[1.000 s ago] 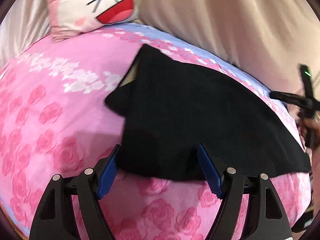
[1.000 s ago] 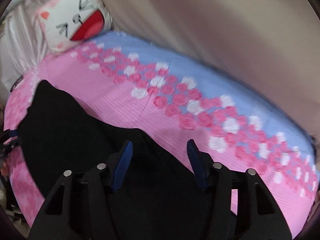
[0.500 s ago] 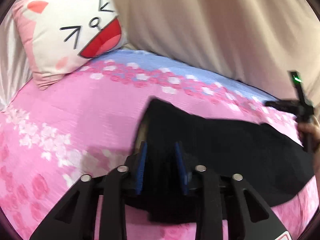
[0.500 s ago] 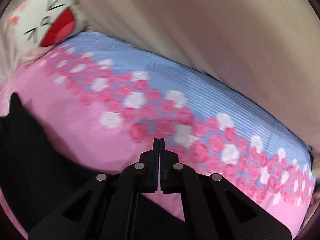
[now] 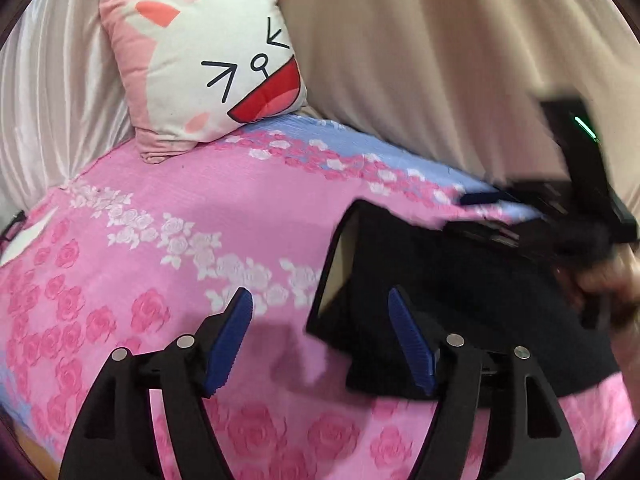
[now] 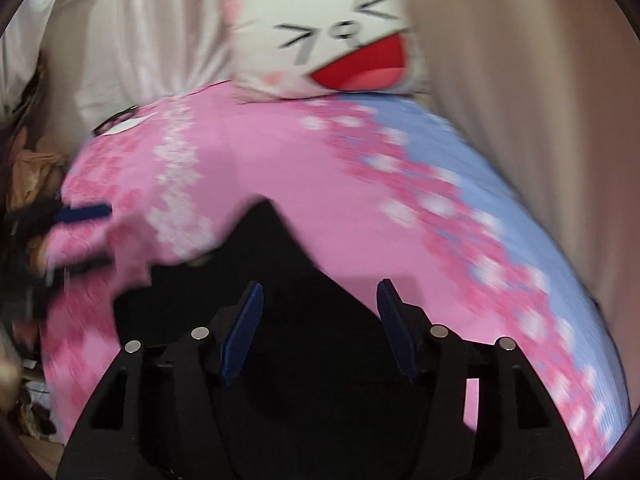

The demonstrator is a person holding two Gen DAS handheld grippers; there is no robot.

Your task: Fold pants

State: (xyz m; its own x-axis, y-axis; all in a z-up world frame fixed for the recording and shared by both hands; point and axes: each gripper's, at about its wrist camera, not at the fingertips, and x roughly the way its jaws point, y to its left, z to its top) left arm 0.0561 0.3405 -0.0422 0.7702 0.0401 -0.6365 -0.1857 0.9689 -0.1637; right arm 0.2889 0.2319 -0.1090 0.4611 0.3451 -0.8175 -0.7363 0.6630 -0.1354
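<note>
- Pants point(image 5: 460, 300), black, are lying partly folded on a pink rose-print bed point(image 5: 240, 216), one corner turned up.
- Left gripper point(image 5: 320, 336) is hovering at their near edge, jaws spread wide, holding nothing.
- Right gripper point(image 6: 318, 320) is hovering over the cloth, jaws also wide and empty.
- Judgement: pinching matching corners and laying edges flush would be keeping the next fold square.
- Cat pillow point(image 5: 208, 60) is leaning against beige curtains point(image 5: 420, 40) behind.
</note>
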